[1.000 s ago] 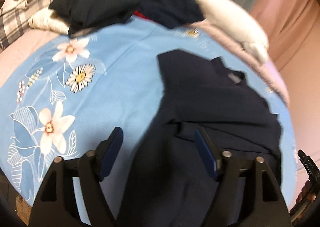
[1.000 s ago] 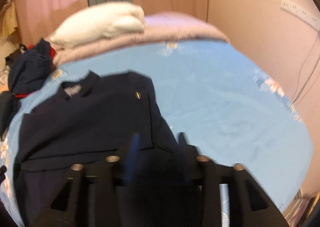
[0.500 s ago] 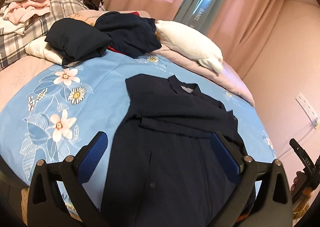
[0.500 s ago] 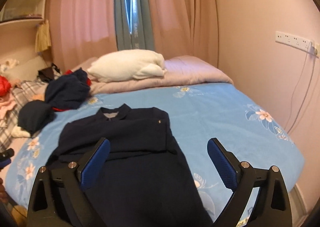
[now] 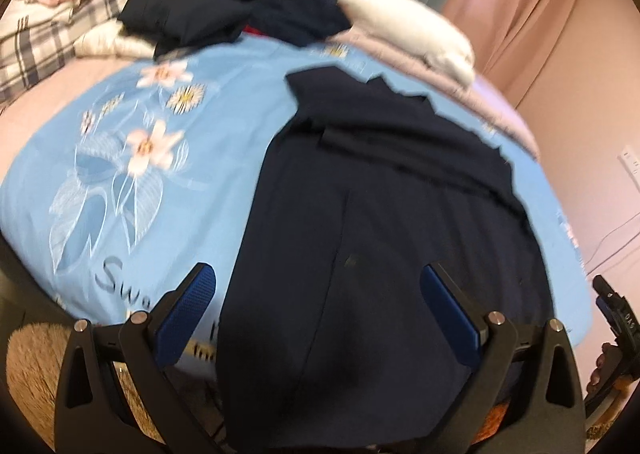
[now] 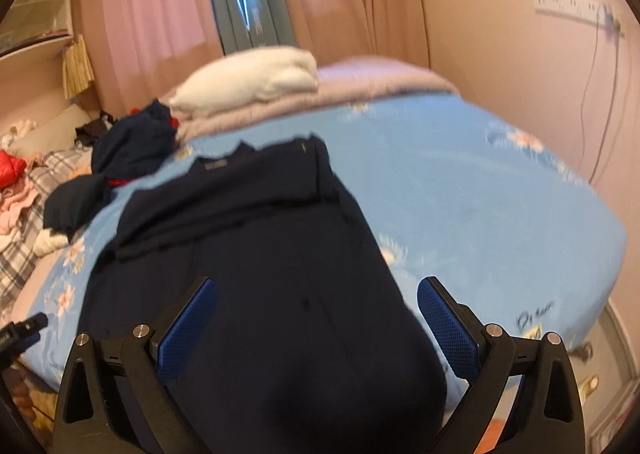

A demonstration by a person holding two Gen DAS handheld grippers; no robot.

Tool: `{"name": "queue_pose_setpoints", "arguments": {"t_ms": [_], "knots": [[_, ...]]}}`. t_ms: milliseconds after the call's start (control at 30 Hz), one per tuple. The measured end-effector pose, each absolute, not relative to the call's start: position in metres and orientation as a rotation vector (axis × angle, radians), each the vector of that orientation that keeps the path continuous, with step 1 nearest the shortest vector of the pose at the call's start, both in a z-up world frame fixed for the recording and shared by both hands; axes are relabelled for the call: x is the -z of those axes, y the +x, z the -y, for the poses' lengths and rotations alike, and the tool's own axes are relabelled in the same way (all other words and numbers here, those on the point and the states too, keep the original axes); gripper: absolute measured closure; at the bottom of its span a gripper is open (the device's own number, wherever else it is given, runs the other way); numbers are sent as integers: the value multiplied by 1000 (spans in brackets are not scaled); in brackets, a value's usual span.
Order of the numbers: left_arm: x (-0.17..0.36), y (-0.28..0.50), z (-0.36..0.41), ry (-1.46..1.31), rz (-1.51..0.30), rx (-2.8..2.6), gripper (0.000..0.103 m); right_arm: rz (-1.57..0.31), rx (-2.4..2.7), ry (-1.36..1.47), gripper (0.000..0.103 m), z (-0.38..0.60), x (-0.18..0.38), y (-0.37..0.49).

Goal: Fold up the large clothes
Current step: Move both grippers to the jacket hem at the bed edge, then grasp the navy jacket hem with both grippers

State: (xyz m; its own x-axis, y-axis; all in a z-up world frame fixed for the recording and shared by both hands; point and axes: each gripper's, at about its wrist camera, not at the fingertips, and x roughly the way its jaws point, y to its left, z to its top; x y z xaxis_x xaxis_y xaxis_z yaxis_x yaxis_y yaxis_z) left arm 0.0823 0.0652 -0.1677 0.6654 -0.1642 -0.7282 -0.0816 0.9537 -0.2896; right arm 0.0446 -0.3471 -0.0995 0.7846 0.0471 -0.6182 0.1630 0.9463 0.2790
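Note:
A long navy garment (image 5: pixel 400 213) lies flat on the blue flowered bed sheet (image 5: pixel 180 181). Its collar points to the far end and its sleeves are folded across the chest. The hem hangs over the near edge of the bed. My left gripper (image 5: pixel 316 278) hovers open above the garment's lower left part, with nothing between its blue pads (image 5: pixel 188 306). My right gripper (image 6: pixel 316 286) is open too, above the garment (image 6: pixel 260 254) at its lower right. The pictures are blurred by motion.
A heap of dark clothes (image 5: pixel 240 13) and a white pillow (image 5: pixel 408 21) lie at the bed's far end. A plaid blanket (image 5: pixel 40 41) with loose laundry is at the left. Pink curtains and a wall with a socket strip (image 6: pixel 572 7) close the right side. A rug (image 5: pixel 32 366) covers the floor.
Both grippers' jaws have spread wide. Both have drawn back from the folded sleeves to the garment's lower part at the near bed edge.

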Motion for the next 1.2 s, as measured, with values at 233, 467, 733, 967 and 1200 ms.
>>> {"name": "queue_pose_setpoints", "arguments": {"t_ms": [233,467,733,967,1200], "knots": [[207,72,-63,-330,-961,50,1,-798,63,401,3,360,132,36],[217,66,-68,-381,-1004,98,1,-885,122,455,4,373,159,29],[230,58,-74,-466,-1083,182,2,-944,138,467,4,373,174,18],[246,55,-67,-446,-1161,230,3,-998,149,472,17,373,186,11],[276,61,-60,-480,-1294,296,26,-1049,147,459,24,373,198,9]]}}
